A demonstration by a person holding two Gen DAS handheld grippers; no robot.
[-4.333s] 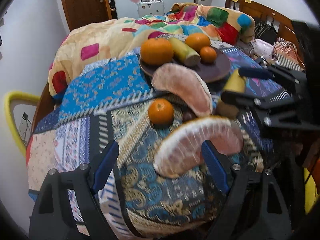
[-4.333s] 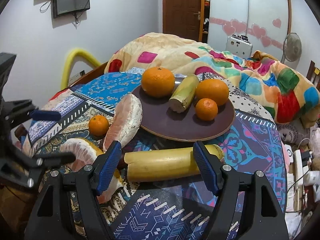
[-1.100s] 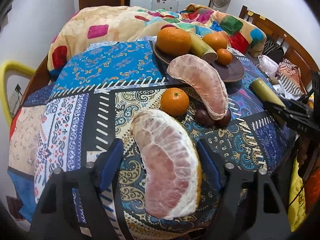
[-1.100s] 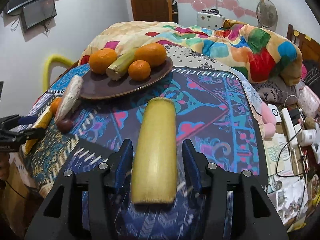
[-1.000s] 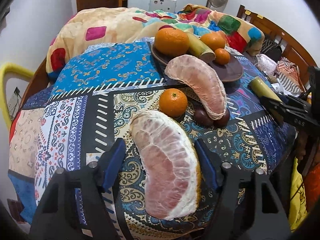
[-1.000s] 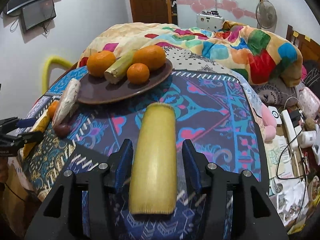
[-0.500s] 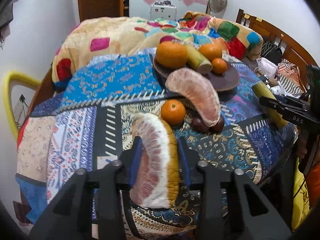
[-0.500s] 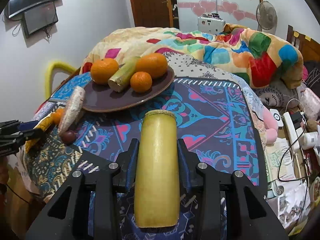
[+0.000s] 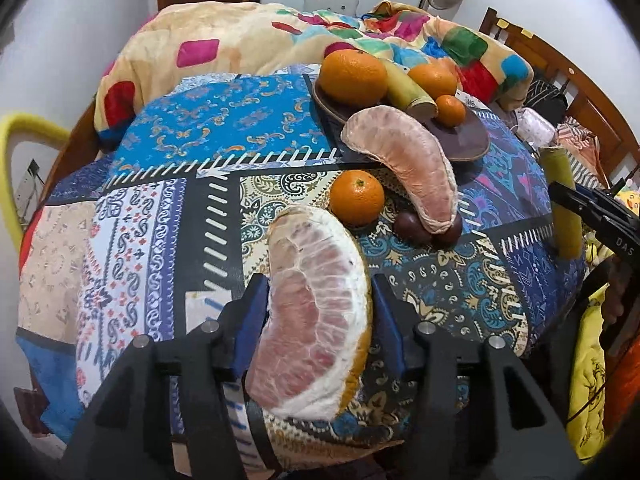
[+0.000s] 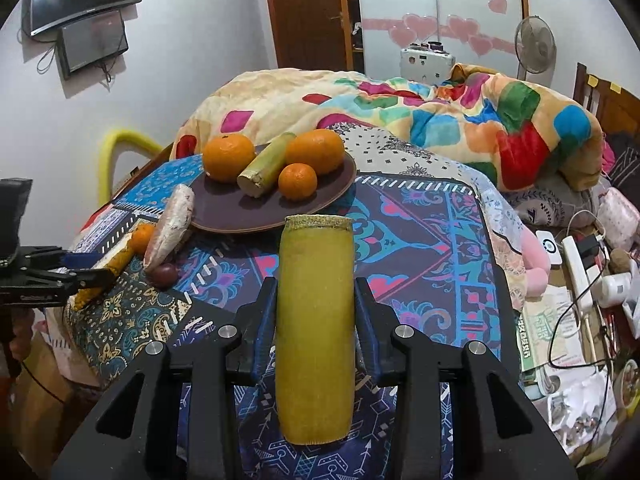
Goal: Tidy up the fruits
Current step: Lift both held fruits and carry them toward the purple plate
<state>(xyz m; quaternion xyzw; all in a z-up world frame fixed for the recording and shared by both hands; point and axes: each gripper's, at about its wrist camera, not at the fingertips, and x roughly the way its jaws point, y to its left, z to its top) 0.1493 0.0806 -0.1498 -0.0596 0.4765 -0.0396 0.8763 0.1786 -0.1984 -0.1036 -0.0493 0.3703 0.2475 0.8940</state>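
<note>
1. Left gripper (image 9: 318,312): jaws have just been opening again after a tighter squeeze; both blue pads rest against the sides of a peeled pomelo wedge (image 9: 316,312), which sits between them above the patterned cloth (image 9: 160,208).
2. Right gripper (image 10: 315,320): jaws clamped on a yellow sugarcane piece (image 10: 315,320), held lengthwise between the pads, its far cut end pointing toward the plate (image 10: 224,208).
3. Plate contents: two large oranges, one small orange and a second cane piece (image 10: 266,164).
4. Cloth contents: a second pomelo wedge (image 9: 404,168) leaning on the plate rim, a loose small orange (image 9: 356,198) just beside it, and two dark round fruits (image 9: 412,226) under its lower tip.
</note>
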